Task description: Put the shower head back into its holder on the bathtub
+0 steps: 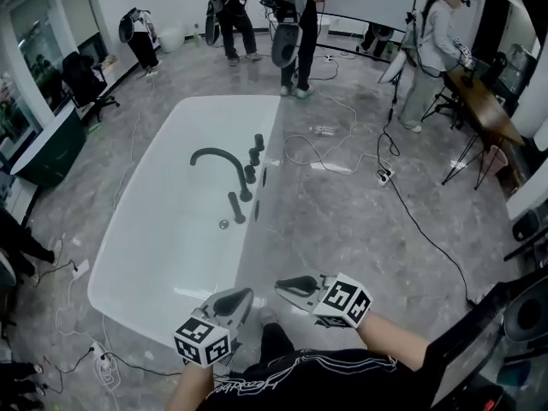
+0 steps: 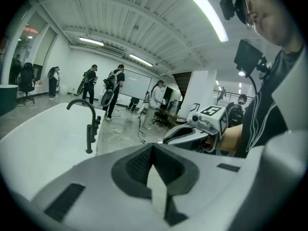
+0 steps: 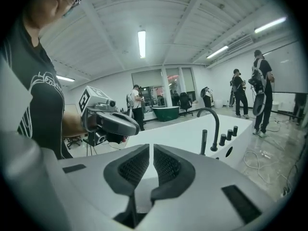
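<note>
The shower head (image 1: 235, 207) stands upright as a dark stick on the bathtub's (image 1: 163, 255) long rim, on the side that faces the open floor. Whatever holds its foot is too small to make out. Just beside it along that rim rises the curved black faucet (image 1: 224, 163), arching in over the tub, and past the faucet comes a row of three dark knobs (image 1: 254, 156). Inside the tub, near the shower head, a small round drain (image 1: 224, 224) sits in the white floor.

Both grippers hang off the tub's near end, well apart from the shower head. The left gripper (image 1: 247, 293) is just over the tub's near corner, its jaws clenched flat together with nothing between them. The right gripper (image 1: 281, 285) is just outside that end, over the grey floor, pointing toward the left one. Its jaws are almost together, with a thin slit between the pads and nothing in it.

On the floor beside the tub's faucet side, white and black cables (image 1: 342, 157) trail away. Beyond the tub's far end several people (image 1: 300, 24) stand with gear, and a wooden desk (image 1: 479, 101) sits well off to that same side
</note>
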Tool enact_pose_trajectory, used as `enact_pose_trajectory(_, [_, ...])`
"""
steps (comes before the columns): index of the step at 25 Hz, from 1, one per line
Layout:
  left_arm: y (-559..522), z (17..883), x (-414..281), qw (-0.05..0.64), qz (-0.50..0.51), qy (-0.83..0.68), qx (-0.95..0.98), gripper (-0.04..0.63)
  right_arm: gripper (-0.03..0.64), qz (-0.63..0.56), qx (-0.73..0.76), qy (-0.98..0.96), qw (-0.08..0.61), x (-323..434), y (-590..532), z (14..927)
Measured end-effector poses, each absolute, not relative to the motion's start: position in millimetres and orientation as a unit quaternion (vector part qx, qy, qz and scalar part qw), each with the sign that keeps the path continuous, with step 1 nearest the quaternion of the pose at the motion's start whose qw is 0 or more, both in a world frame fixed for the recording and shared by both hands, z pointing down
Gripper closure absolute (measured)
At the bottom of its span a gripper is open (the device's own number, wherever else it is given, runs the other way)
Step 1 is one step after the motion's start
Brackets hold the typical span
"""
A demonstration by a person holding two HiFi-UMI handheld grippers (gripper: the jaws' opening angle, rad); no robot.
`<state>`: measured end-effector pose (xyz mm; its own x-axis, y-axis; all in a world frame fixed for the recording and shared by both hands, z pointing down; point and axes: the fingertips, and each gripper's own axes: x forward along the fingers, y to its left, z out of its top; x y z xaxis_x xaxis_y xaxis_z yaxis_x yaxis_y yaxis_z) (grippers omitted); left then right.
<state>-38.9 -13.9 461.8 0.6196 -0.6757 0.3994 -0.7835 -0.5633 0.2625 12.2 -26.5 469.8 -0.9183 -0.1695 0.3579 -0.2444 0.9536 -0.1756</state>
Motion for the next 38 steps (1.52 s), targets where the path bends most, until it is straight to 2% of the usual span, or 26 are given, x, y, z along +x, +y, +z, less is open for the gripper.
enact_pose_trajectory(8, [100.9, 423.4, 45.5, 0.187, 0.14, -0.402, 0.886, 0.592, 0.594, 0.138, 0.135, -0.97, 0.148, 103.3, 100.8, 455.4])
enact_pose_trajectory(15, [136.4, 392.2, 93.0, 0.154, 0.148, -0.394, 0.894, 0.592, 0.595, 0.128, 0.153, -0.972, 0.126, 146.1, 140.3, 424.3])
enact_pose_trajectory(32, [179.3, 379.7, 103.1, 0.143, 0.132, -0.399, 0.896, 0.592, 0.604, 0.1, 0.169, -0.974, 0.113, 162.5, 174.6, 403.8])
enact_pose_trajectory(38, [189.8, 391.4, 111.2, 0.166, 0.134, -0.392, 0.895, 0.592, 0.604, 0.115, 0.17, -0.972, 0.11, 171.6, 185.5, 409.0])
